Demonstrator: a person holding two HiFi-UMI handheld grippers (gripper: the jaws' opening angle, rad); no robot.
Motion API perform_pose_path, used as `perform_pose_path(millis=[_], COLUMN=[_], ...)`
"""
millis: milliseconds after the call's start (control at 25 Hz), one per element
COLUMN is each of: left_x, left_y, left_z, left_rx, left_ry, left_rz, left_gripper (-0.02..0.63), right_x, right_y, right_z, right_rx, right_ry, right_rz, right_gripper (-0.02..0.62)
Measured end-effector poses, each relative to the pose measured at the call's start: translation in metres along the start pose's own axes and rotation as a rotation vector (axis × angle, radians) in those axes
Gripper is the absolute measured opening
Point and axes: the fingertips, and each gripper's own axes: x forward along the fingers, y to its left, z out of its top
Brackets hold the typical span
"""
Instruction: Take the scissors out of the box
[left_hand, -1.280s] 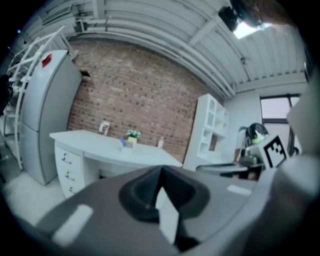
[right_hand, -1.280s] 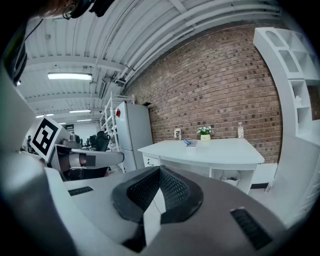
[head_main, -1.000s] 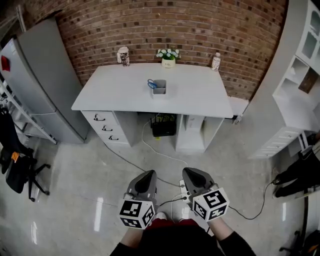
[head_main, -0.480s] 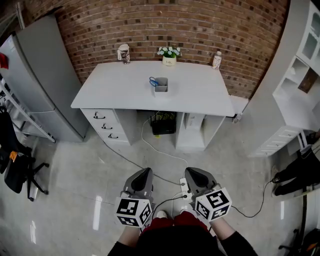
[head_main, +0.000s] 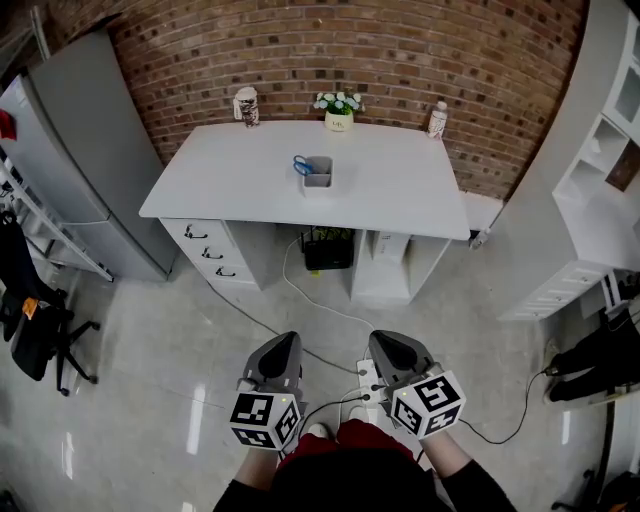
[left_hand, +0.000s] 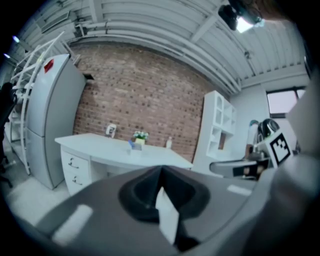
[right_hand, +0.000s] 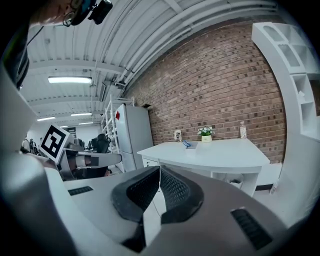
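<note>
Scissors (head_main: 303, 165) stand handles-up in the box (head_main: 318, 174), mid-bench (head_main: 400, 195), at the box's left side. Left gripper (head_main: 284, 345) and right gripper (head_main: 388, 345) hang over the floor, well short of the bench, each clenched on nothing. The box lies straight ahead, slightly to the left gripper's side. Judged nearer: left.

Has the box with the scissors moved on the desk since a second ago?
No. The box still sits in the same spot on the desk, just in front of the flower pot and slightly left of it.
</note>
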Motion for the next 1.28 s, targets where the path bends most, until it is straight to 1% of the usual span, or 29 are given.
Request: perform_pose_path(millis=[200,560,760,920,1080,1280], left_x=[0.027,0.066,0.082,0.088,0.093,0.105], left_y=[-0.003,-0.015,-0.020,-0.024,-0.021,-0.012], left_z=[0.003,0.009,0.012,0.011,0.014,0.018], left_rx=[0.000,0.004,-0.019,-0.019,-0.015,-0.016], left_ry=[0.004,-0.003,-0.012,0.001,0.006,-0.001], left_rz=[0.048,0.099,0.114,0.123,0.130,0.118], left_gripper=[0.002,0.002,0.002,0.002,0.003,0.002], right_x=[0.012,0.020,0.022,0.023,0.027,0.044], right_y=[-0.027,-0.068,-0.085,-0.093,-0.097,-0.104], right_z=[0.009,0.023,0.025,0.026,0.028,0.029], right_rx=[0.000,-0.016,-0.010,0.000,0.004,0.007], right_ry=[-0.008,-0.025,-0.030,-0.035,-0.033,-0.025], right_rz=[0.039,0.087,0.102,0.106,0.107,0.104], right_gripper=[0.009,0.009,0.009,0.009,0.009,0.009])
